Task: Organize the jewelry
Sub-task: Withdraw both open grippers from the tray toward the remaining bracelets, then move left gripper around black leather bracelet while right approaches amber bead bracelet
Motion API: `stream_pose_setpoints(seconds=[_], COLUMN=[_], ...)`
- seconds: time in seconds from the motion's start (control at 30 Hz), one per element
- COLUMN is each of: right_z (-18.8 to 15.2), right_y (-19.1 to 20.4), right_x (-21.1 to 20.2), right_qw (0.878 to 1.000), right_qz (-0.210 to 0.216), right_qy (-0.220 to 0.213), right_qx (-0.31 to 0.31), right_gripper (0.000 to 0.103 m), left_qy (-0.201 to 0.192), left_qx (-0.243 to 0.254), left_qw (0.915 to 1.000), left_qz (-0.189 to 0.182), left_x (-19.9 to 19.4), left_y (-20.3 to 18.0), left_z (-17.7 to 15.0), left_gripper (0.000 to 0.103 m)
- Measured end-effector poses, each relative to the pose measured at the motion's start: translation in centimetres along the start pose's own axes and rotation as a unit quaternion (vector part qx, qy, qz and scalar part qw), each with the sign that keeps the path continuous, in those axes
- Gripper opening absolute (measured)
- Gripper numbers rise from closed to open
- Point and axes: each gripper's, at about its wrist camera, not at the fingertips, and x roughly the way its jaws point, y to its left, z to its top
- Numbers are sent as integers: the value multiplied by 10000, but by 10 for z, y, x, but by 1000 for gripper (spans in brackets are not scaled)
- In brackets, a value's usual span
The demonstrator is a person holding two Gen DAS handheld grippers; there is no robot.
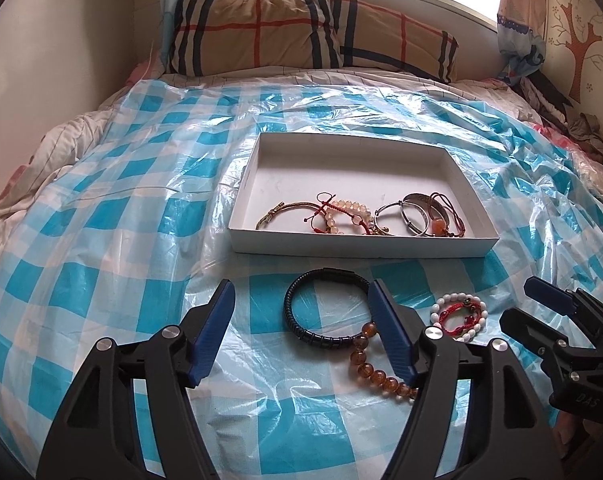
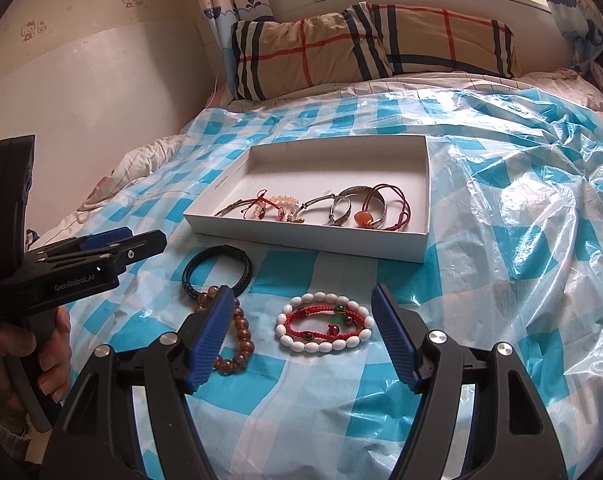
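Both tongs stand apart and empty. Your left gripper (image 1: pixel 301 332) frames the black braided bracelet (image 1: pixel 325 308), lying low in the frame's centre on the checked plastic sheet (image 1: pixel 101 240), its ring overlapping the amber bead bracelet (image 1: pixel 377 372). Your right gripper (image 2: pixel 305 340) frames the white bead bracelet (image 2: pixel 323 330) with the red cord bracelet (image 2: pixel 321 320) inside it. These look light; beads are likely slick and roll, so pinch across one strand. The black band looks stiffer. The white box (image 2: pixel 301 236) waits above.
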Motion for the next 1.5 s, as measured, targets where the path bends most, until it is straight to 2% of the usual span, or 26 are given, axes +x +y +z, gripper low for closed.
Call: stream_pose_setpoints(seconds=[0.57, 0.83, 0.93, 1.2, 1.5], right_z=[-5, -8, -9, -11, -12], right_y=[1, 2, 0, 0, -5], right_x=[-1, -1, 0, 0, 2], right_qw=[10000, 9999, 9999, 9998, 9997], right_qz=[10, -21, -22, -21, -55], right_qy=[47, 115, 141, 175, 220], right_qx=[56, -24, 1, -2, 38], right_gripper=[69, 69, 69, 69, 70], left_qy=[24, 174, 240, 306, 663], left_qx=[59, -43, 60, 573, 957], left_qw=[10000, 9998, 9997, 9967, 9929], left_qz=[9, 69, -45, -485, -258], left_x=[0, 0, 0, 5, 35], left_y=[-2, 26, 30, -6, -30], left_z=[-3, -13, -21, -30, -25], left_gripper=[69, 69, 69, 69, 69])
